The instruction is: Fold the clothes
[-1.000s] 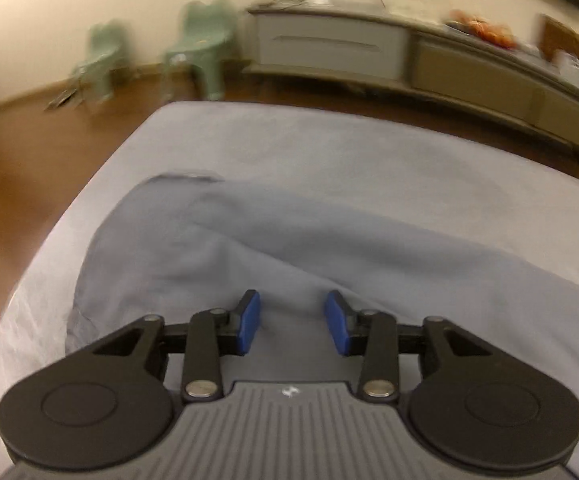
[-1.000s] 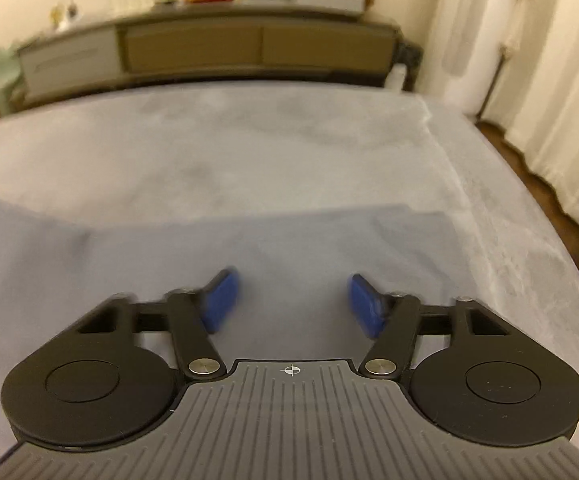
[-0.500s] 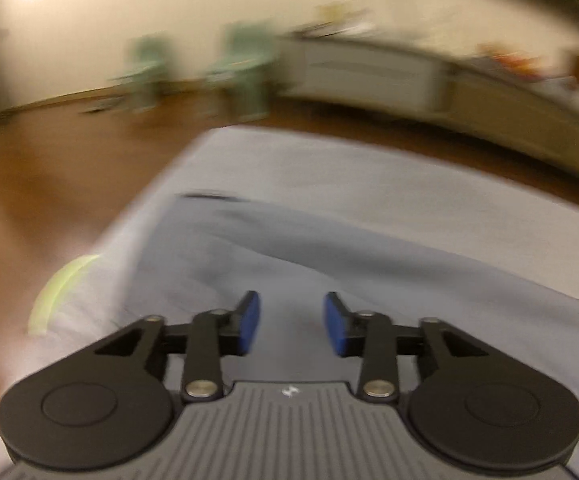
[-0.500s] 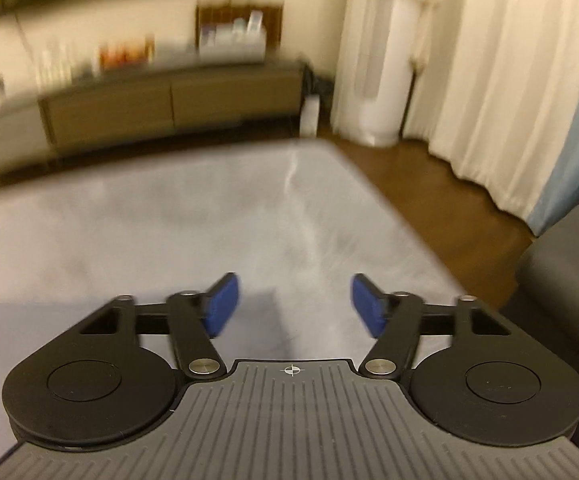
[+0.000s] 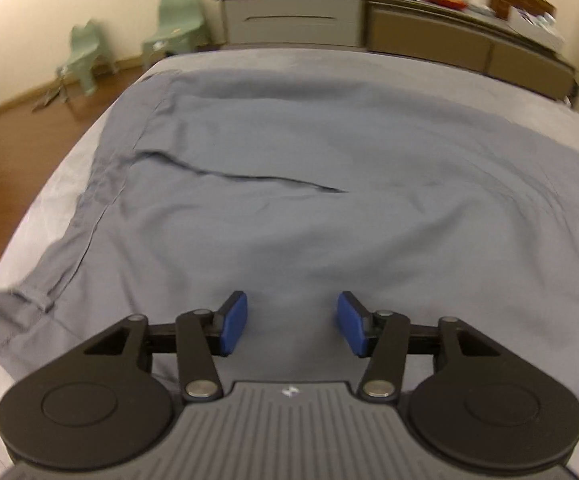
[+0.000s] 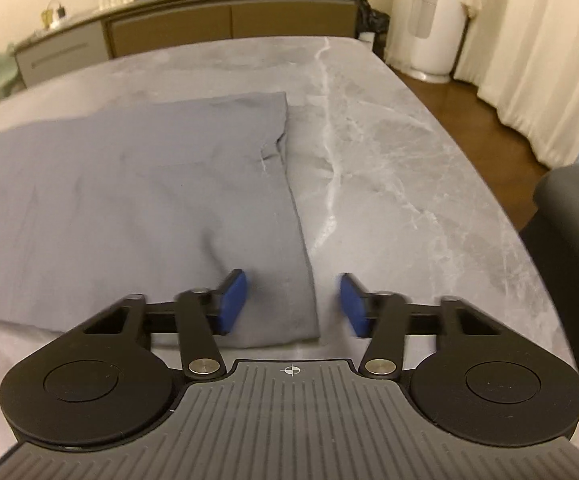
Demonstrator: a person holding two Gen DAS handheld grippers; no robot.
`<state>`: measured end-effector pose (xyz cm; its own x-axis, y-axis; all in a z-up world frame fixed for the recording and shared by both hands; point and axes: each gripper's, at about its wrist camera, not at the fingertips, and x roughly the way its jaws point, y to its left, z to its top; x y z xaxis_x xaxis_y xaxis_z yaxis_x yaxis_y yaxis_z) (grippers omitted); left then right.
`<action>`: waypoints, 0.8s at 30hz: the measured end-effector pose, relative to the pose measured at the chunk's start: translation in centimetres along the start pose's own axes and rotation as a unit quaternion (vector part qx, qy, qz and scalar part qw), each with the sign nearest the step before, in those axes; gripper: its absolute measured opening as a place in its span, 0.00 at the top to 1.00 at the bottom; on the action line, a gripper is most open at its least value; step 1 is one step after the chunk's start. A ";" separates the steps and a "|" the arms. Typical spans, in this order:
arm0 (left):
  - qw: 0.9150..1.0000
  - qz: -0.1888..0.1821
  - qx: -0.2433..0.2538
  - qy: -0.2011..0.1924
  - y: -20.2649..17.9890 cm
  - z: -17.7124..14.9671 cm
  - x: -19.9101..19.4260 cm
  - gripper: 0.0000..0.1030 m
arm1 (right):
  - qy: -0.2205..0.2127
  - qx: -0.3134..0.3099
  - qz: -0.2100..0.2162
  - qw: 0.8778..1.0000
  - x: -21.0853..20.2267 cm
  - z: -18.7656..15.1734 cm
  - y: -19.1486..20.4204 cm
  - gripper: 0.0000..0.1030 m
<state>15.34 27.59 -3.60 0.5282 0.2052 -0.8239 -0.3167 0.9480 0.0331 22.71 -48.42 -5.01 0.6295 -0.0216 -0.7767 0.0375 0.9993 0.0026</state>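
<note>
Garment (image 5: 289, 184) was found spread flat on the marble table (image 6: 409, 168), creased, no fold yet judged made. Left gripper (image 5: 291, 329) had just been widening, nothing pinched. Right gripper (image 6: 292, 305), just narrowing, was held apart astride the garment's near corner.
</note>
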 end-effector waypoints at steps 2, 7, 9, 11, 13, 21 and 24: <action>1.000 0.005 -0.012 -0.007 0.8 -0.5 -0.4 0.41 | -0.008 0.006 0.003 1.000 -0.1 0.2 0.0 0.83; 1.000 0.006 -0.014 -0.013 1.5 -1.1 -0.8 0.39 | -0.022 0.029 0.010 0.999 -0.2 0.3 -0.6 0.85; 1.000 0.008 -0.013 -0.011 1.6 -1.0 -0.7 0.36 | -0.027 0.039 0.008 0.999 0.1 0.4 -1.0 0.86; 1.000 0.007 -0.010 -0.011 1.5 -1.0 -0.7 0.36 | -0.034 0.041 0.001 0.999 0.4 0.6 -1.0 0.87; 1.000 0.006 -0.008 -0.012 1.6 -1.0 -0.7 0.36 | -0.054 0.031 -0.010 0.998 -0.2 1.2 -0.5 0.91; 1.000 -0.001 0.000 -0.017 2.1 -1.1 -0.4 0.34 | -0.106 0.010 -0.047 0.993 -0.7 4.0 0.4 0.93; 1.000 -0.002 0.004 -0.016 2.2 -1.1 -0.4 0.34 | -0.058 0.008 -0.059 0.997 2.1 3.7 0.3 0.93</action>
<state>13.58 29.35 -3.83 0.5553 0.2087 -0.8051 -0.3083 0.9507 0.0338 26.96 -48.27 -4.30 0.7060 -0.1436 -0.6935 0.1293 0.9889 -0.0732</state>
